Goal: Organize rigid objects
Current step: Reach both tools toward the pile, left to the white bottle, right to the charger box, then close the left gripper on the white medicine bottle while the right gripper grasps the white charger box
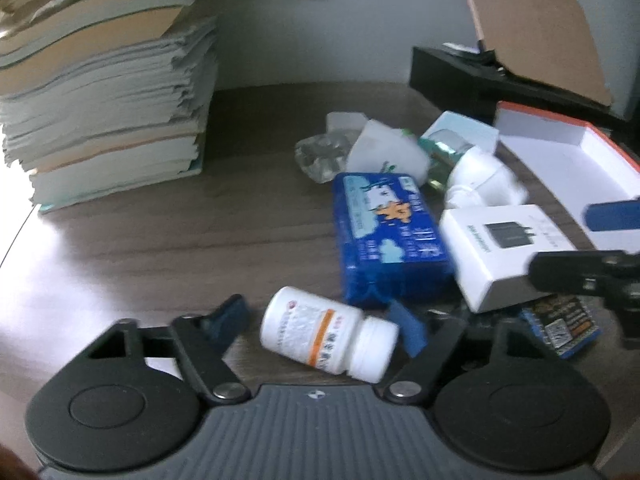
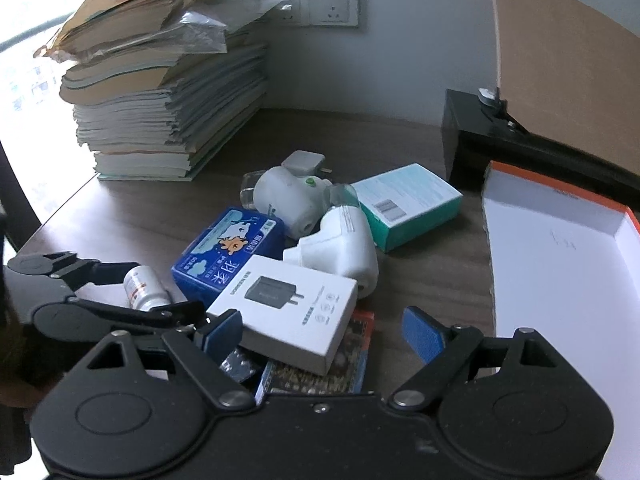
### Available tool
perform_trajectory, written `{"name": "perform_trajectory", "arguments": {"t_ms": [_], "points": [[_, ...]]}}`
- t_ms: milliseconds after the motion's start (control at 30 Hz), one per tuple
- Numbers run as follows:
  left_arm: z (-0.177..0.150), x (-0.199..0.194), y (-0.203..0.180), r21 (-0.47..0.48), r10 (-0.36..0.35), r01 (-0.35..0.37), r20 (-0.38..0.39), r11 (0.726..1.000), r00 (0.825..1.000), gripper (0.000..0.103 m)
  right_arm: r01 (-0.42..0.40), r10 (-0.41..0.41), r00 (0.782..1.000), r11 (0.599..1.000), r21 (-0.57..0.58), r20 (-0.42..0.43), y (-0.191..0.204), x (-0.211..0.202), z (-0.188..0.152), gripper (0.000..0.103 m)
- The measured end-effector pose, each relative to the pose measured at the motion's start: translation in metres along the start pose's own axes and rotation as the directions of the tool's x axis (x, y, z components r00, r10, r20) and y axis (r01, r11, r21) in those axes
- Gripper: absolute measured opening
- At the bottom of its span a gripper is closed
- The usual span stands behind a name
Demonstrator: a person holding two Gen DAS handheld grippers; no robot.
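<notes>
My left gripper (image 1: 320, 322) is open, and a white pill bottle (image 1: 326, 334) lies on its side between its blue pads without being squeezed; the bottle also shows in the right wrist view (image 2: 144, 286). My right gripper (image 2: 322, 334) is open around the near end of a white charger box (image 2: 286, 306), which rests on a dark printed box (image 2: 352, 364). Behind them lie a blue tissue pack (image 2: 230, 254), white plastic devices (image 2: 344, 246) and a teal box (image 2: 406, 204). The left gripper also shows in the right wrist view (image 2: 158, 288).
An open white box with an orange rim (image 2: 560, 272) lies at the right. A tall stack of papers and books (image 2: 164, 92) stands at the back left. A black stand with a brown board (image 2: 532, 136) is at the back right. The desk's left edge (image 2: 60, 208) is close.
</notes>
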State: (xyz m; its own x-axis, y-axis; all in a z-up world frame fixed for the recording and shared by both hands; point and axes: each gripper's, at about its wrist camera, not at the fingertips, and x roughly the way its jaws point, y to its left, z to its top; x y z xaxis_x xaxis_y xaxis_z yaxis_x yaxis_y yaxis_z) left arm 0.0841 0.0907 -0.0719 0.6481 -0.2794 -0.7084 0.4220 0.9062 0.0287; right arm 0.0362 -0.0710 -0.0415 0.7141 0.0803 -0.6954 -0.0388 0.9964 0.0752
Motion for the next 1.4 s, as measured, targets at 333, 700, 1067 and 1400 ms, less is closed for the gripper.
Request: {"name": "perform_trajectory", "arguments": {"t_ms": [333, 700, 1067, 1400], "points": [[-0.001, -0.005, 0.006, -0.081, -0.024, 0.025, 0.009, 0.996, 1.0, 0.063, -0.077, 0.079, 0.997, 0.988, -0.132, 0.01, 0.013, 0.013, 0.008, 0.102], [-0.01, -0.023, 0.019, -0.154, 0.013, -0.011, 0.011, 0.988, 1.0, 0.063, -0.077, 0.079, 0.997, 0.971, -0.226, 0.0, 0.027, 0.038, 0.009, 0.103], [-0.012, -0.034, 0.02, -0.201, 0.048, -0.044, 0.014, 0.979, 0.999, 0.063, -0.211, 0.211, 0.977, 0.959, -0.186, -0.02, 0.019, 0.038, 0.009, 0.075], [-0.004, -0.04, 0.012, -0.244, 0.055, -0.045, 0.036, 0.969, 0.998, 0.063, -0.247, 0.25, 0.968, 0.953, -0.173, -0.006, 0.009, 0.019, 0.009, 0.071]]}}
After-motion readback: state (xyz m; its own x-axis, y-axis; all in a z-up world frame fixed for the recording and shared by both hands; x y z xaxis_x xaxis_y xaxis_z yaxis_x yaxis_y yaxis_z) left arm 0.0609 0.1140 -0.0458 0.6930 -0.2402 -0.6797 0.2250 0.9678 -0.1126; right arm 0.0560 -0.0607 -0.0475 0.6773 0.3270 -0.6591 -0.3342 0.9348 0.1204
